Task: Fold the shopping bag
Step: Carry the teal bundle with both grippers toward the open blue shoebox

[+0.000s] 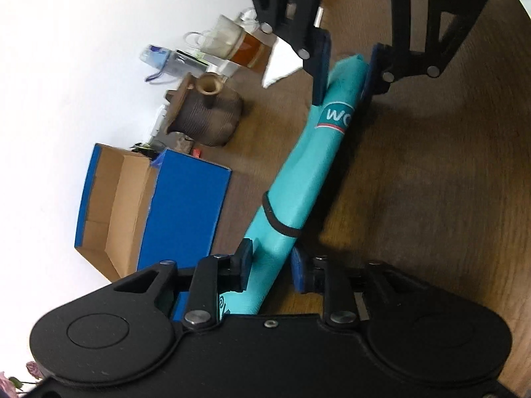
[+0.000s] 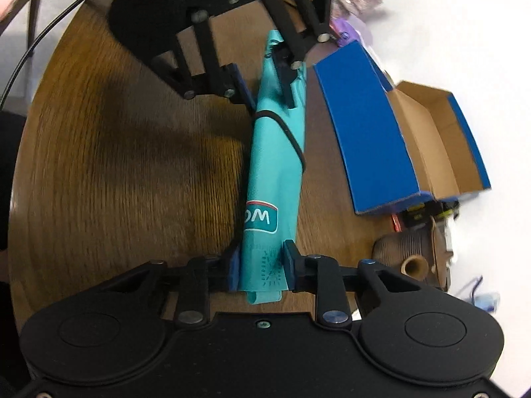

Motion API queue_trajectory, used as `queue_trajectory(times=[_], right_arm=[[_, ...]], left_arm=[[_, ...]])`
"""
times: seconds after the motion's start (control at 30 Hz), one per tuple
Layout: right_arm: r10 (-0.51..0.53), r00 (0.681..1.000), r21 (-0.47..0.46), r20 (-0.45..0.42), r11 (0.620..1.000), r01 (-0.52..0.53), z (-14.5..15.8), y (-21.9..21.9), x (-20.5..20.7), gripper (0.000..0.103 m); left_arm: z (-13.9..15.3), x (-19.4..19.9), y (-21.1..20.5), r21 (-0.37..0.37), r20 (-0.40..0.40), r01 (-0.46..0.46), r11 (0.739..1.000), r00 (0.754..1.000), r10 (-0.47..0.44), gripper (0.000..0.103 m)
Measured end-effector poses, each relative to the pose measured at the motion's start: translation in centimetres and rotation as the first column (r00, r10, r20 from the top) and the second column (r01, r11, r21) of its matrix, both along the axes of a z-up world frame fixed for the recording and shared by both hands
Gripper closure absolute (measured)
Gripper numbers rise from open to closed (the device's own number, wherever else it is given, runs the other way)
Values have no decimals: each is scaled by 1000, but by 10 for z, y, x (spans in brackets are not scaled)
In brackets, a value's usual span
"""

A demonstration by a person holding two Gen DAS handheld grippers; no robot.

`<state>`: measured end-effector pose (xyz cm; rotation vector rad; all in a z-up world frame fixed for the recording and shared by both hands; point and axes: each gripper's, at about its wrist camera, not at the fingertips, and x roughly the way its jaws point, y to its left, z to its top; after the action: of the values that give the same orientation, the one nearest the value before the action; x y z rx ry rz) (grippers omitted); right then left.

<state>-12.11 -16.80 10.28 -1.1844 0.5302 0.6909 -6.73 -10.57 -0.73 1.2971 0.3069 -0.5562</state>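
A teal shopping bag (image 1: pixel 298 182) (image 2: pixel 275 165), folded into a long narrow strip with a black elastic loop (image 2: pixel 285 129) around it, lies on the round wooden table (image 2: pixel 116 165). My right gripper (image 2: pixel 260 270) (image 1: pixel 346 66) is at the end near the printed logo, and both its pads press the fabric. My left gripper (image 1: pixel 270 268) (image 2: pixel 264 81) straddles the opposite end. In the right wrist view a gap shows between one left pad (image 2: pixel 240 83) and the bag, so that end rests loose between the jaws.
An open blue cardboard box (image 1: pixel 186 205) (image 2: pixel 371 132) lies beside the bag. Past it are a brown ribbed pot (image 1: pixel 205 116) (image 2: pixel 408 248), a glass teapot of amber liquid (image 1: pixel 245 46) and white paper (image 1: pixel 278 63). A black cable (image 2: pixel 33 43) runs past the table's rim.
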Motion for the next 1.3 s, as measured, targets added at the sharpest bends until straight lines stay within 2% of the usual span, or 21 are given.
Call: queue_trajectory(times=[0.07, 0.13, 0.23, 0.27, 0.3, 0.4, 0.5, 0.6, 0.63, 0.67, 0.7, 0.8, 0.83, 0.93, 1.0, 1.13, 1.17, 1.23, 1.3], right_arm=[[29, 1000, 8, -9, 1000, -29, 2, -4, 1, 78], [73, 997, 25, -23, 997, -72, 5, -11, 0, 78], [105, 994, 53, -37, 993, -103, 8, -18, -2, 78], [124, 991, 74, -44, 990, -120, 10, -22, -4, 78], [143, 988, 98, -52, 986, -138, 12, -26, -7, 79], [186, 979, 139, -80, 975, -174, 16, -32, -12, 79], [203, 977, 96, -62, 976, -197, 13, -29, -13, 75], [212, 977, 28, -10, 977, -211, 5, -21, -13, 75], [209, 978, 15, 0, 978, -209, 3, -17, -12, 76], [199, 980, 3, 3, 980, -199, 1, -11, -9, 81], [192, 981, -5, 6, 981, -192, -1, -7, -5, 81], [195, 981, 14, 2, 981, -195, 4, -7, 7, 84], [190, 982, 25, 1, 982, -190, 7, -8, 9, 84], [191, 981, 44, 24, 980, -192, 16, -9, 11, 84], [205, 978, 43, 42, 977, -207, 19, -6, 11, 84], [236, 969, 0, 73, 971, -237, 13, 2, 14, 84], [249, 964, -13, 94, 969, -249, 15, 3, 13, 85], [267, 954, -43, 139, 964, -264, 26, 8, 20, 84], [275, 940, -69, 204, 961, -267, 55, 14, 33, 84]], left_arm=[[-4, 5, 7, 35, 32, 21, 999, 999, -22, 53], [-7, 13, 14, 61, 32, 28, 998, 999, -30, 51], [-6, 13, 24, 63, -5, 94, 994, 996, -94, 51], [-5, 12, 26, 64, -21, 119, 991, 993, -118, 56], [-2, 7, 30, 54, -58, 150, 987, 988, -147, 67], [0, 0, 37, 10, -129, 180, 984, 976, -177, 80], [-2, -3, 45, 18, -182, 242, 970, 955, -235, 83], [13, 16, 45, -36, -287, 211, 977, 934, -212, 84], [15, 19, 45, -38, -300, 211, 977, 930, -212, 84], [15, 22, 44, -38, -307, 209, 977, 928, -210, 83], [16, 25, 43, -33, -305, 203, 979, 931, -203, 82], [20, 25, 48, -33, -232, 177, 984, 956, -180, 68], [23, 23, 52, -45, -198, 156, 987, 967, -162, 68], [23, 20, 63, -58, -180, 110, 992, 976, -119, 69], [17, 16, 73, -62, -185, 126, 990, 973, -135, 77], [21, 10, 85, -58, -160, 143, 988, 975, -151, 79], [27, 11, 86, -52, -152, 145, 988, 977, -151, 79], [59, 23, 92, -24, -82, 145, 989, 986, -146, 79], [90, 38, 98, -9, -10, 136, 991, 991, -136, 79]])
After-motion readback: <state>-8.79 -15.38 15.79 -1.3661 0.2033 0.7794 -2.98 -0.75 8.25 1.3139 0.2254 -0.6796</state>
